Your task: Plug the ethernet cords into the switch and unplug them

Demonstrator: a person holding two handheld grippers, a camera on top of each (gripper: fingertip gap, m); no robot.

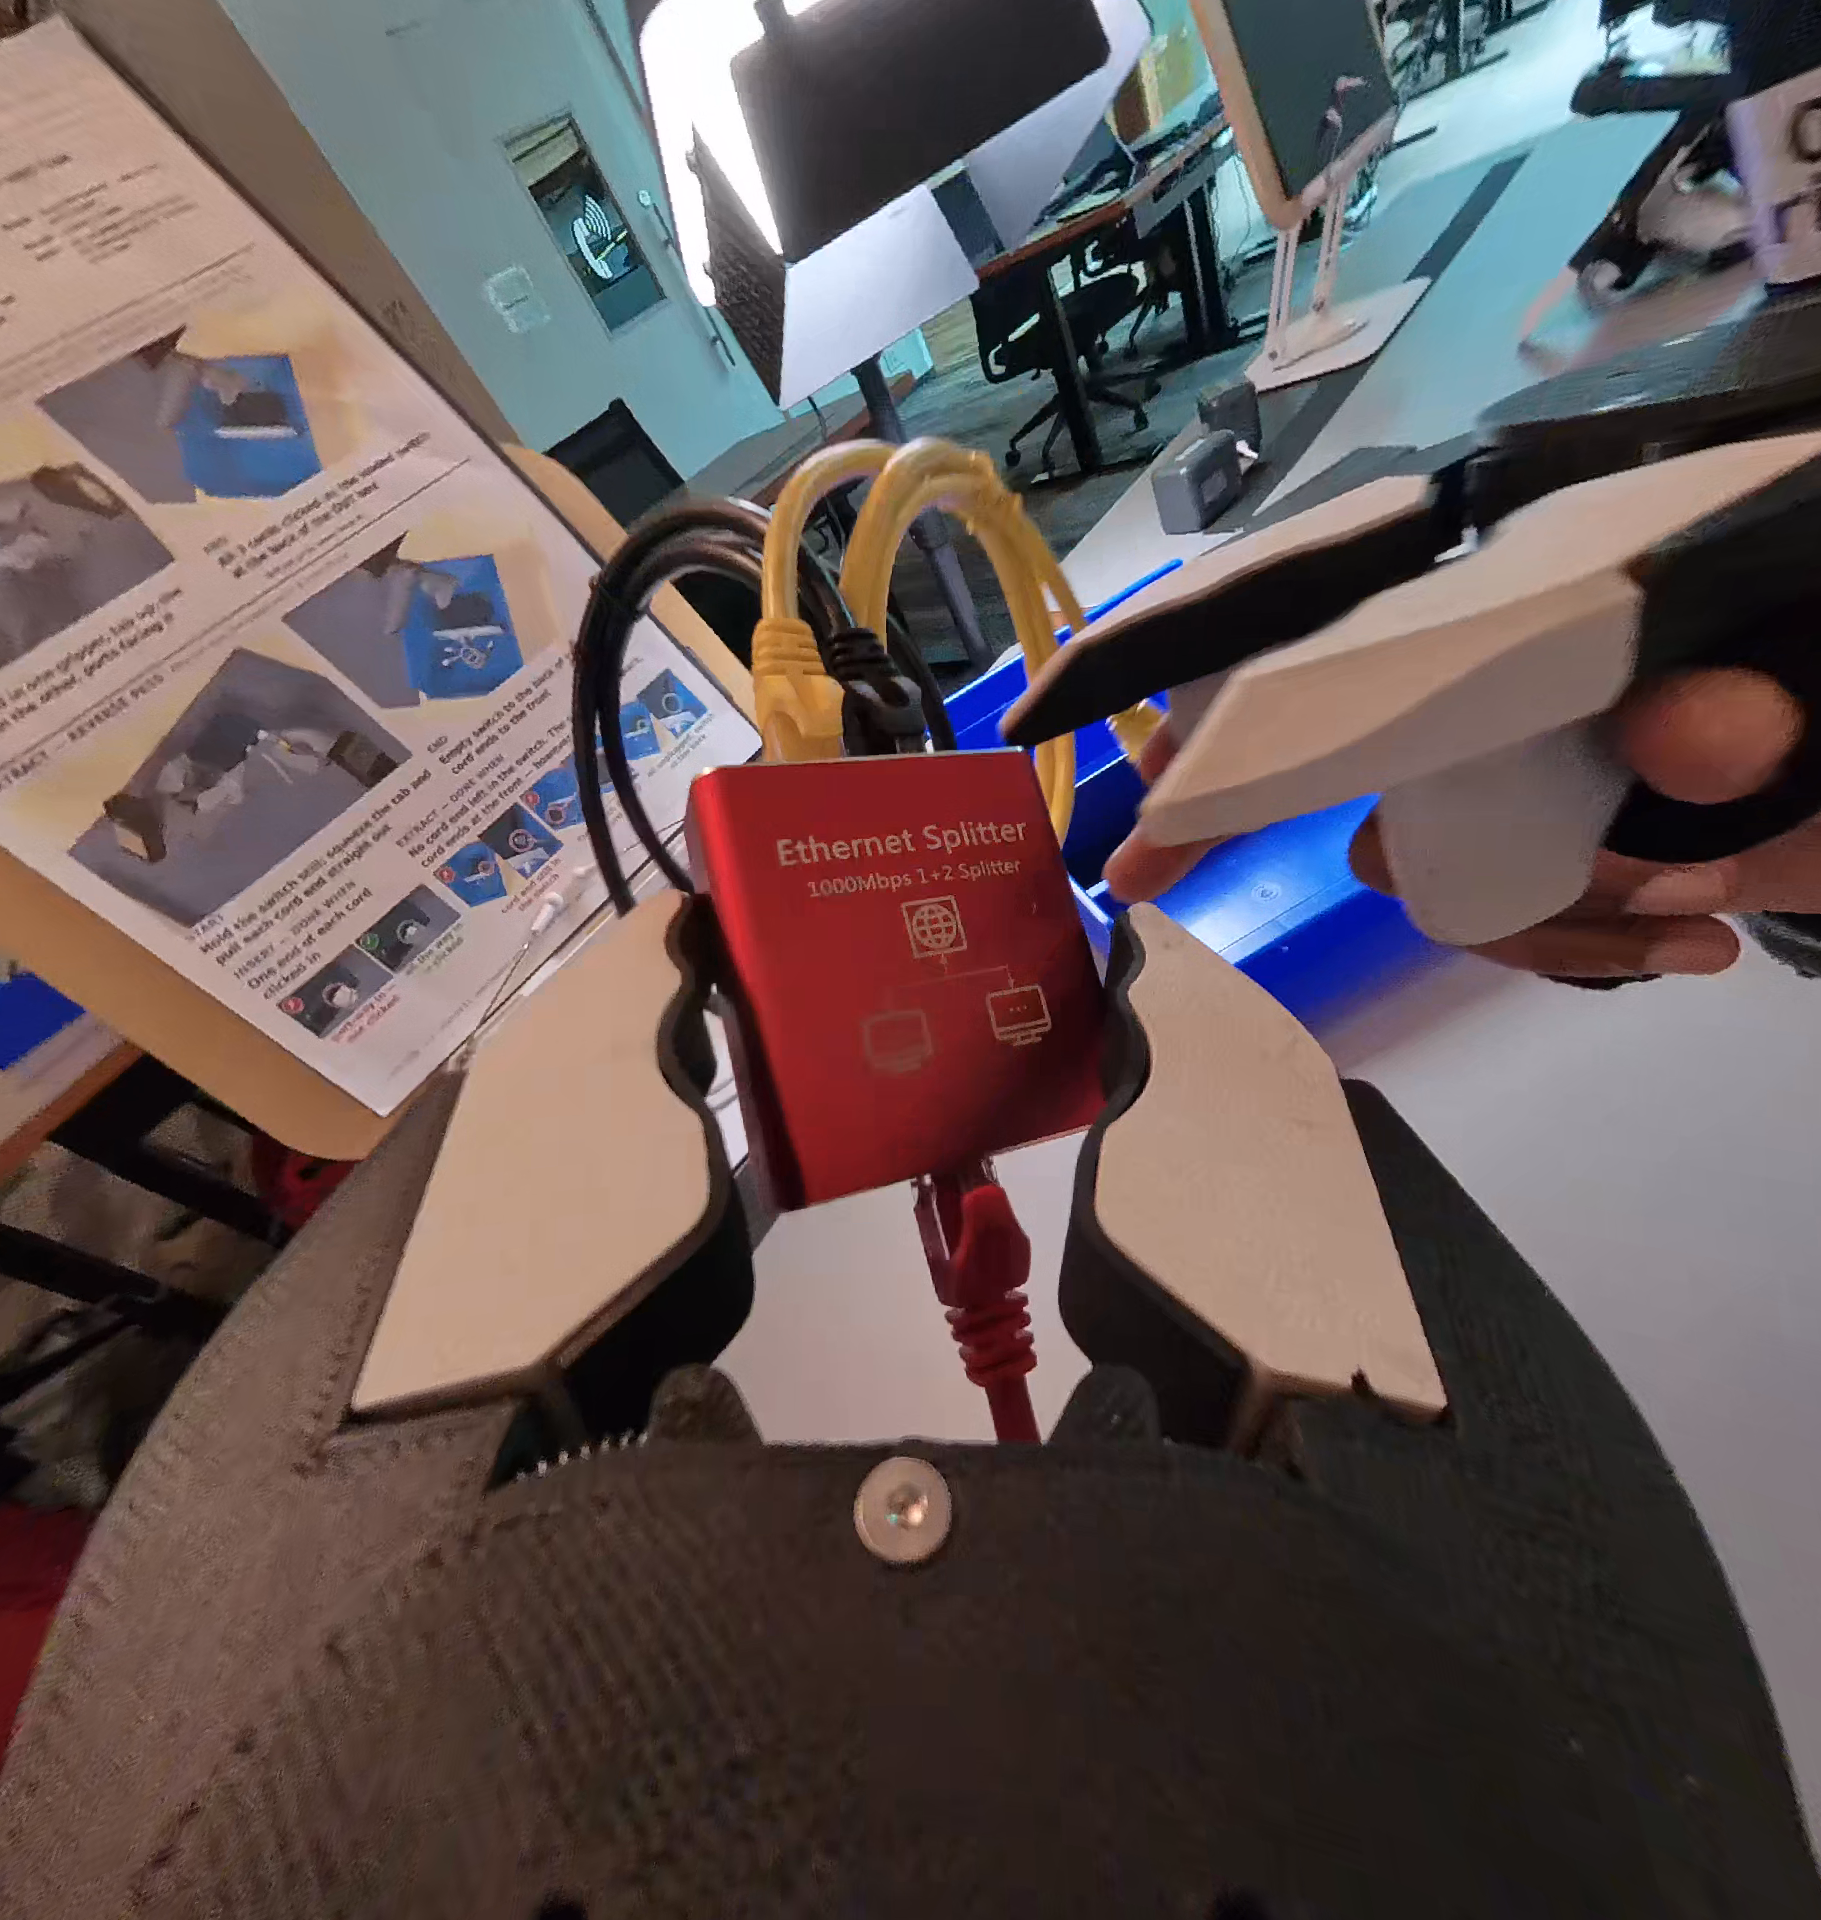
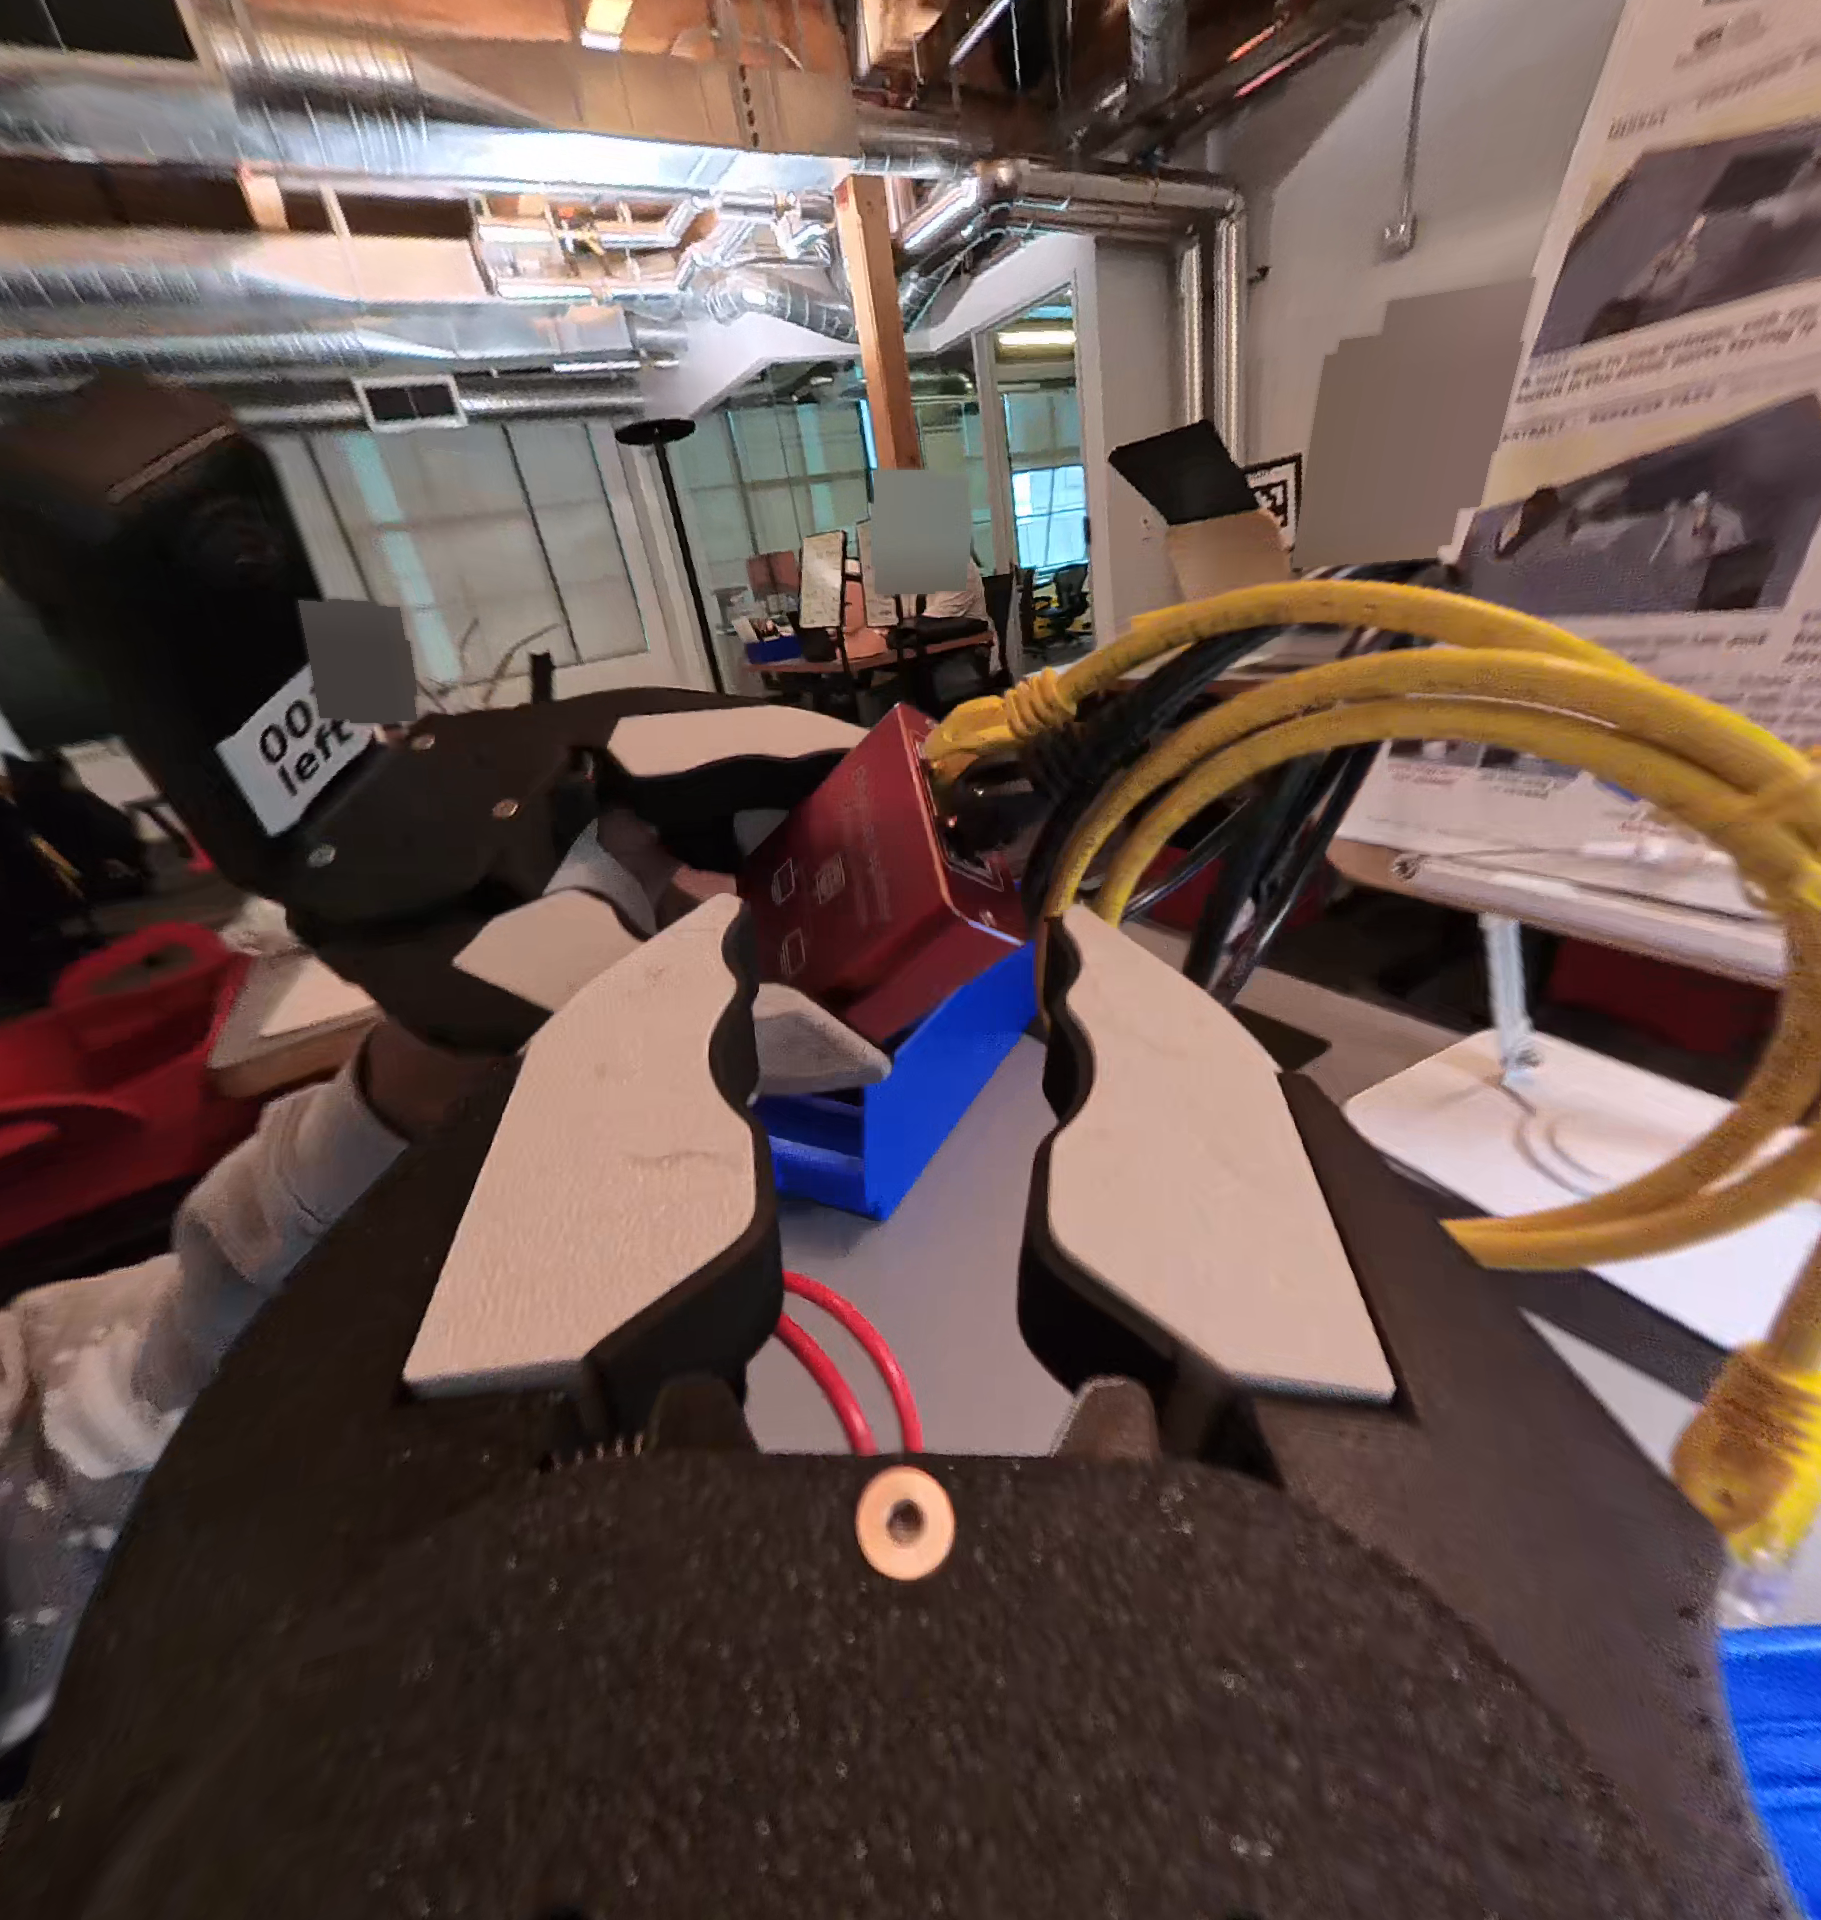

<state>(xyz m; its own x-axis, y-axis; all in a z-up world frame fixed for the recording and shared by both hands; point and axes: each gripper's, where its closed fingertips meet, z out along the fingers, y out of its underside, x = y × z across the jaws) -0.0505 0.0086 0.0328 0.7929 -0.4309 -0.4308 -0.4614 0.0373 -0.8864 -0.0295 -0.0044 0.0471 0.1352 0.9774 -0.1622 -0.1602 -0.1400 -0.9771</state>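
Left wrist view: the red switch (image 1: 901,971) is being clamped between the fingers of the left tongs (image 1: 906,997), a red cord (image 1: 984,1309) plugged into its near end, the yellow cord (image 1: 797,675) and black cord (image 1: 870,681) into its far end. The right tongs (image 2: 901,997) are being held open and empty just beside those far plugs. Judged risk: pulling with a latch unpressed, the switch being dragged askew in the grip

I see the switch (image 1: 901,977) between my left gripper's (image 1: 901,1023) fingers, cords (image 1: 864,582) plugged in behind, one cord (image 1: 984,1309) in front, right gripper (image 1: 1093,769) just right, bin (image 1: 1270,894) behind.
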